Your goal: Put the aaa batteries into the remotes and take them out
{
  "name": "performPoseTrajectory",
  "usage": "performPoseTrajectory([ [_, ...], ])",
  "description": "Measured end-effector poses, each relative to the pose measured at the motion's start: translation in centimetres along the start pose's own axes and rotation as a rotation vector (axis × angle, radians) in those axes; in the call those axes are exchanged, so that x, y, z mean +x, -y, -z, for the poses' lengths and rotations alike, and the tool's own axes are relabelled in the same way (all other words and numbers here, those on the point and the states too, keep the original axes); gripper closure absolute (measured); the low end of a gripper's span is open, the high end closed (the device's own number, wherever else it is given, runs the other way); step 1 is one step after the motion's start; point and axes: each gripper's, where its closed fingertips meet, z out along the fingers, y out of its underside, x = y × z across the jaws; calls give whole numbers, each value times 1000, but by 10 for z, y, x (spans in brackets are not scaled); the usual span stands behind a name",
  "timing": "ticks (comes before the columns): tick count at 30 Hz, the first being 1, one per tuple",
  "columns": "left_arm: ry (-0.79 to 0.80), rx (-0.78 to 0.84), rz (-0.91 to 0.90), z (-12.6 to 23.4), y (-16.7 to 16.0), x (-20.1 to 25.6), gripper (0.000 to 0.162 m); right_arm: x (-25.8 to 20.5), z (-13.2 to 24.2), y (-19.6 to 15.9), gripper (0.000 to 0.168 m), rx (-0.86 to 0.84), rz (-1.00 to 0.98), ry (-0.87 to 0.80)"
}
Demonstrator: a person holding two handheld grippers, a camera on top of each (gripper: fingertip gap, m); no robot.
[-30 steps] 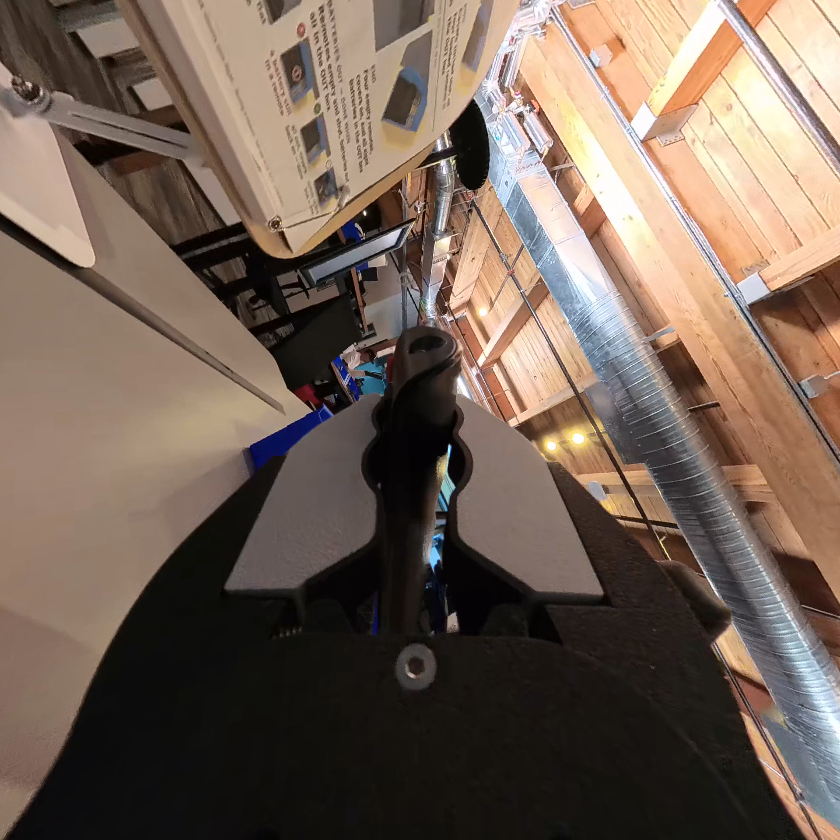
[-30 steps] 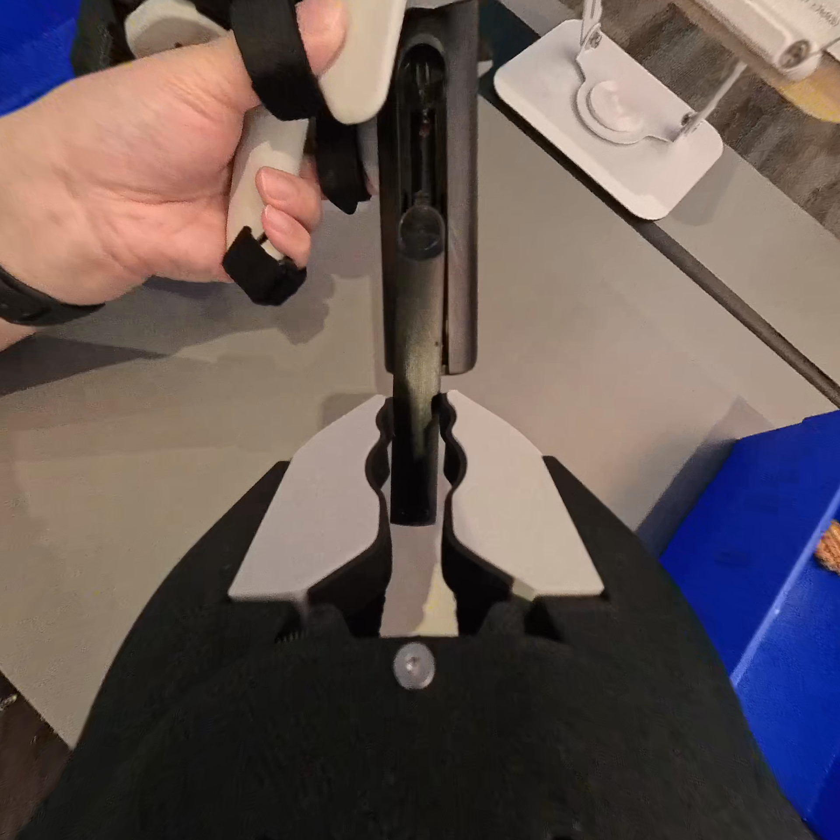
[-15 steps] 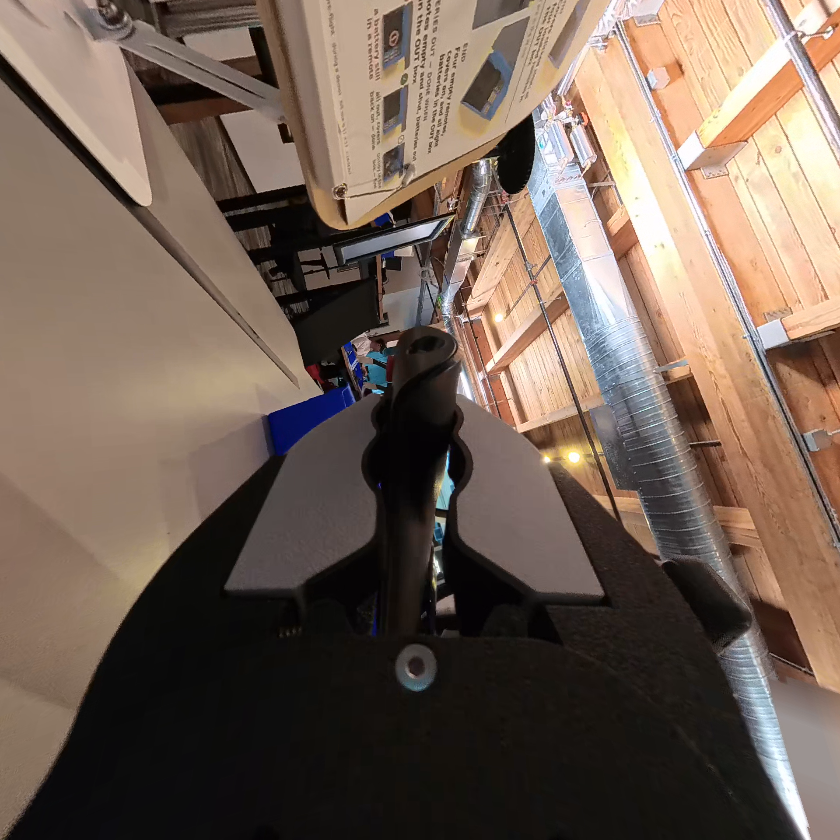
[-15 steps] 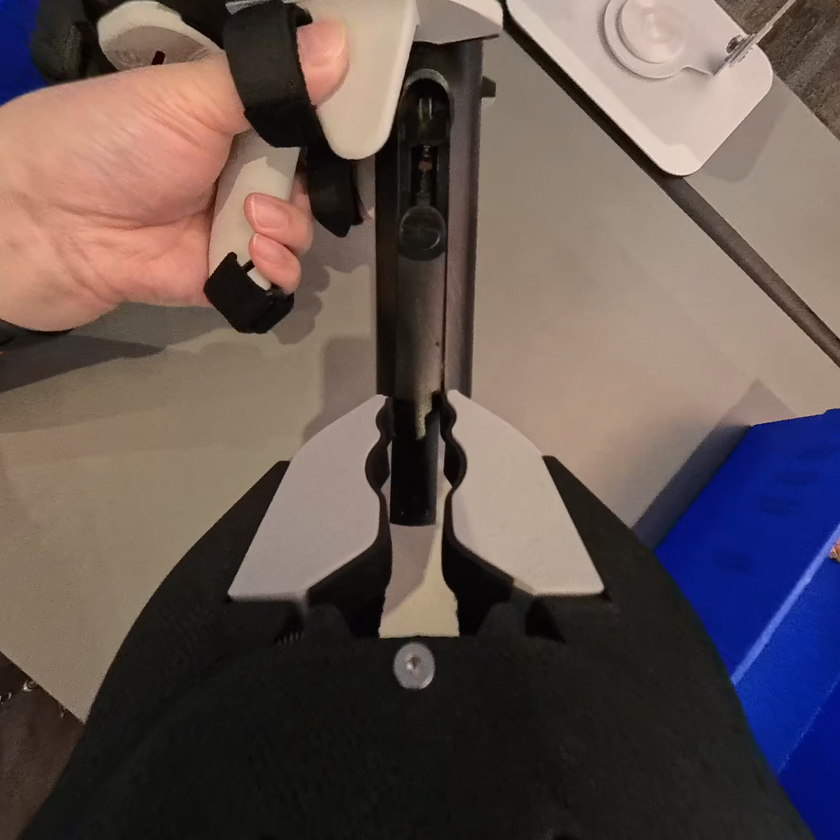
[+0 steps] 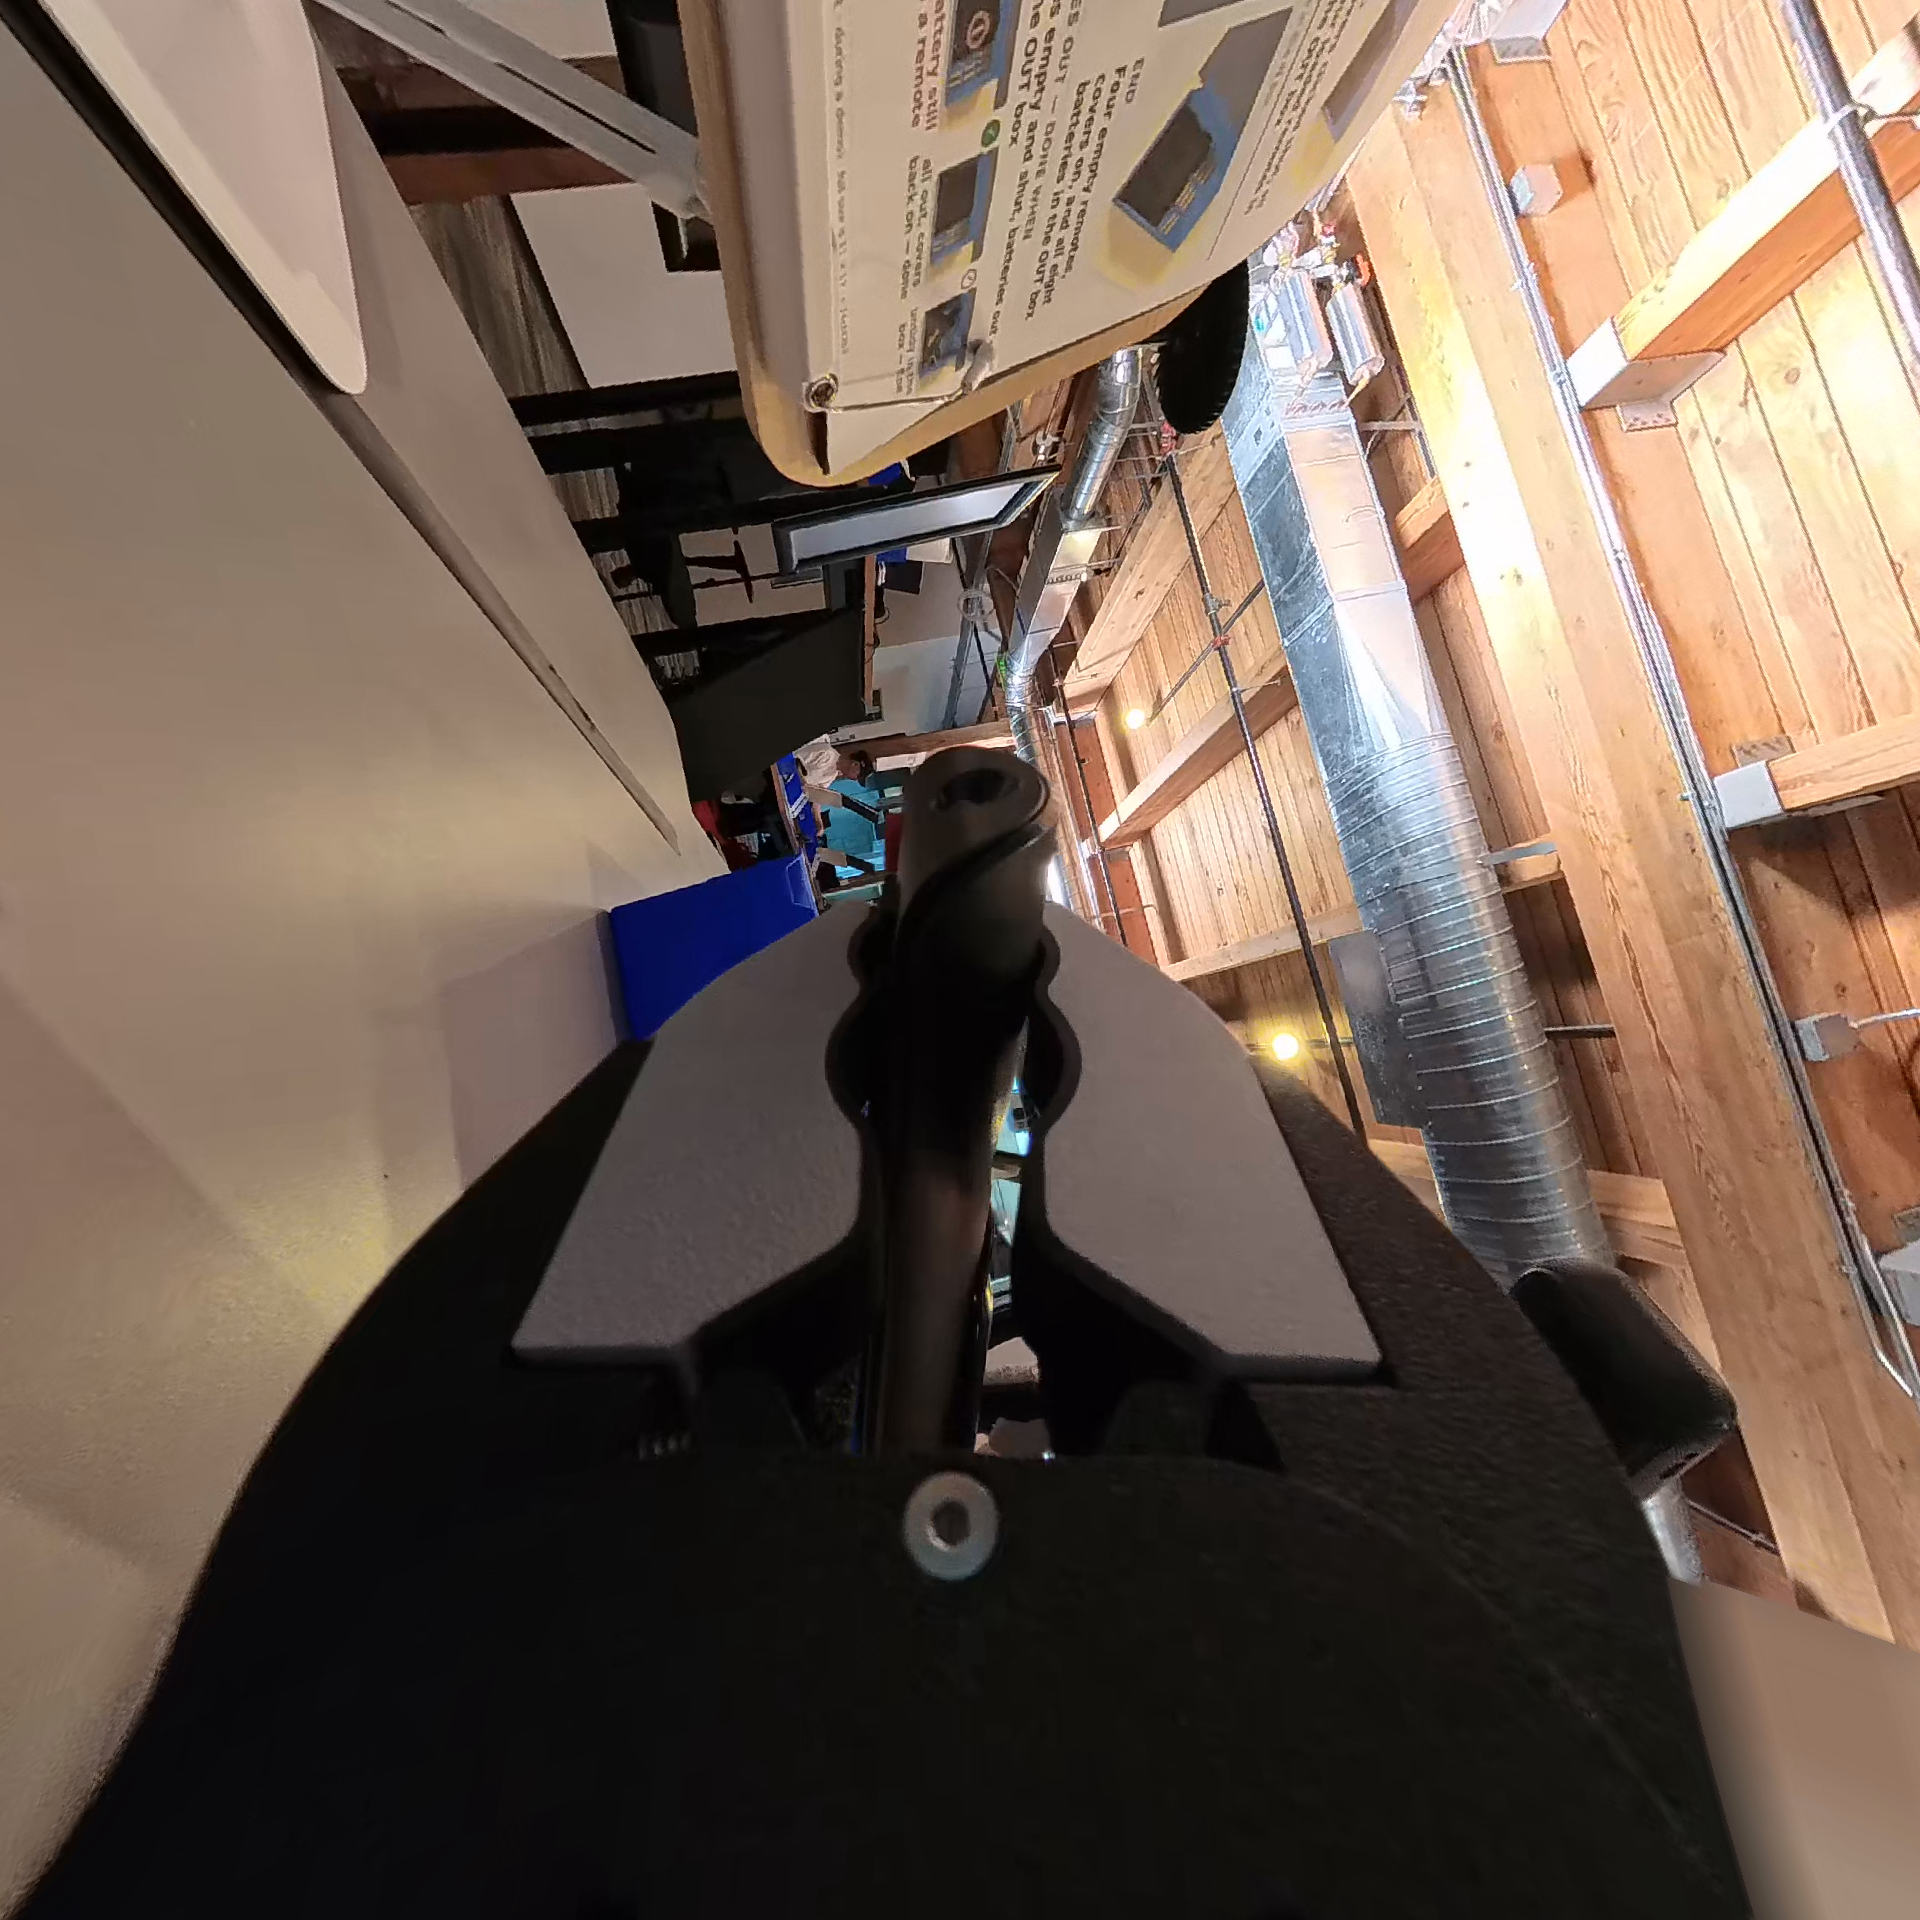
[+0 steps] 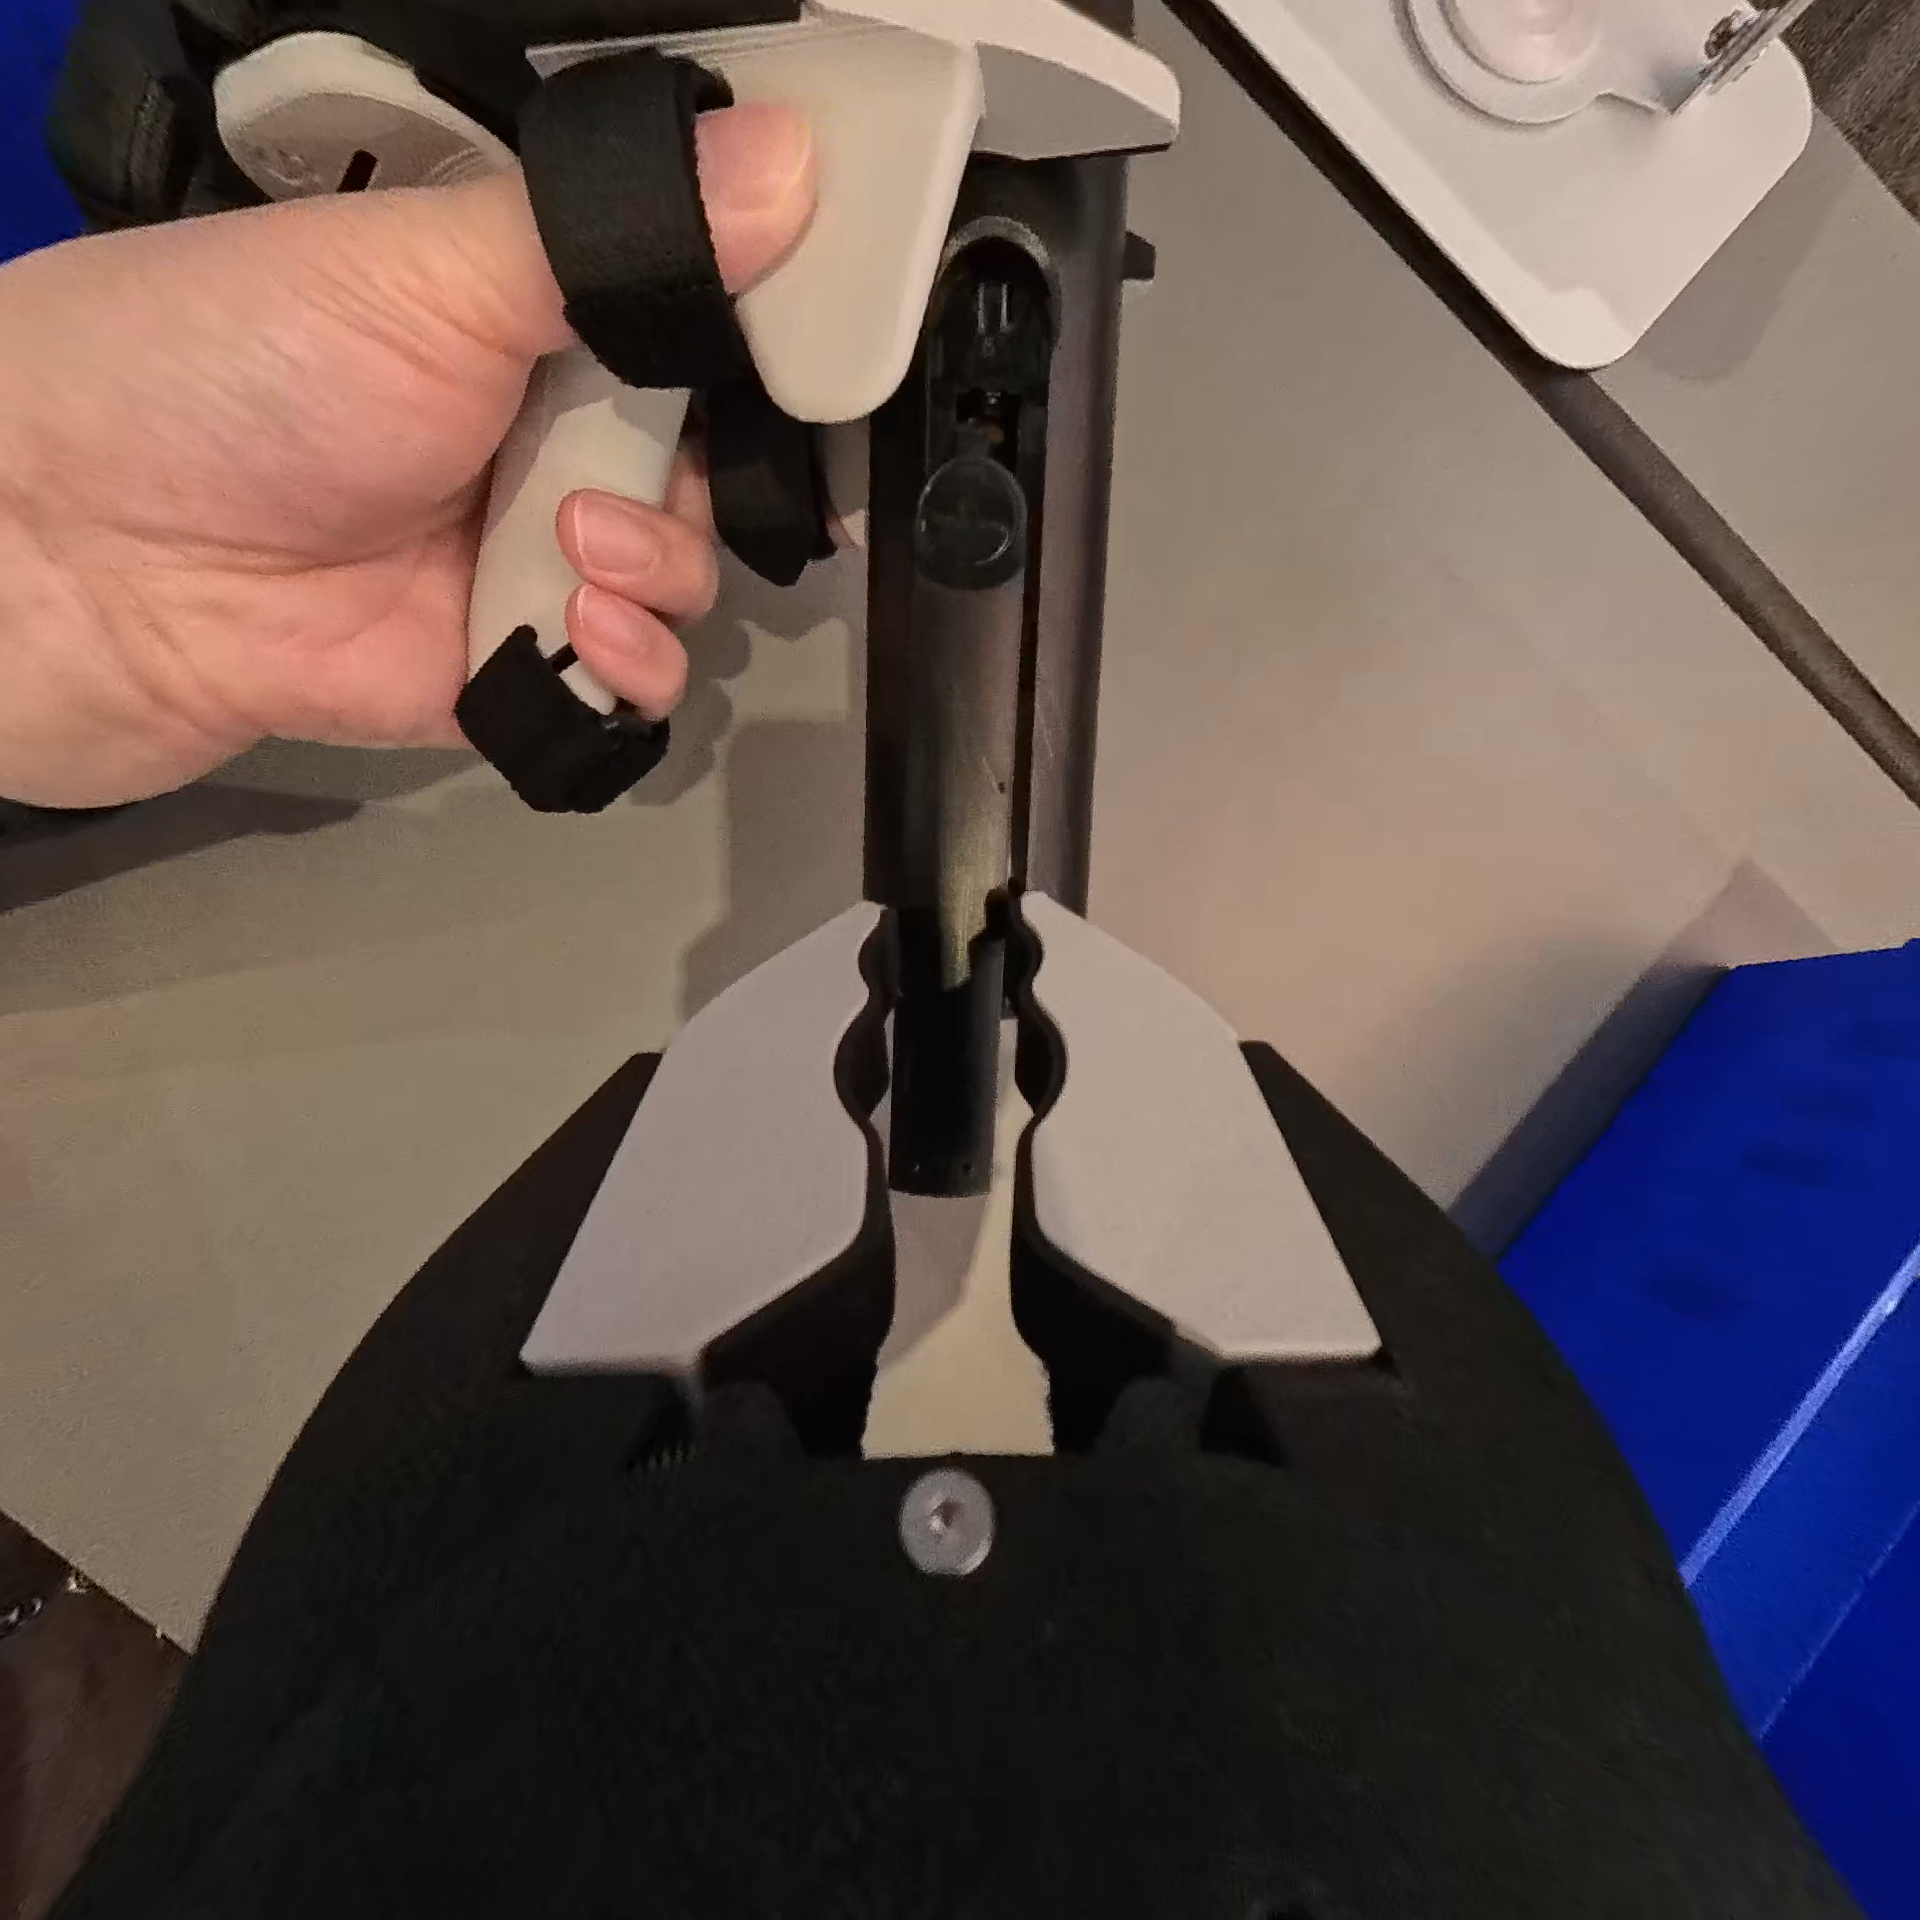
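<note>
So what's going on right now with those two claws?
Left gripper clamps the remote. Right gripper grips its battery cover. Nothing in the way.

Remote [image 6: 977,665] body seen as dark plastic, satin sheen, faint scuffs. Right gripper [image 6: 956,997] fingers [image 6: 748,1174] matt grey, finely grainy; black housing rough-textured, one bright metal screw [image 6: 948,1540] set in it. Table [image 6: 1351,779] at centre right smooth matt grey. Blue bin [image 6: 1714,1351], lower right, smooth plastic. Left gripper [image 5: 951,997] finished the same. Ceiling planks [image 5: 1714,520] bare wood, upper right; duct [image 5: 1403,831] shiny ribbed metal; printed sheet [image 5: 987,156] matt paper, at top.
</note>
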Motion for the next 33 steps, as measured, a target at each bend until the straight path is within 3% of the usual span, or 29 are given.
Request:
performPoseTrajectory([
  [10, 4, -2, 14, 0, 0, -1, 139, 3, -2, 1, 146, -20, 14, -17],
  [20, -9, -3, 37, 0, 0, 1, 138, 7, 8, 14, 142, 61, 50, -30],
  [33, -7, 18, 49, 3, 5, 0, 139, 2, 32, 11, 137, 332, -107, 133],
])
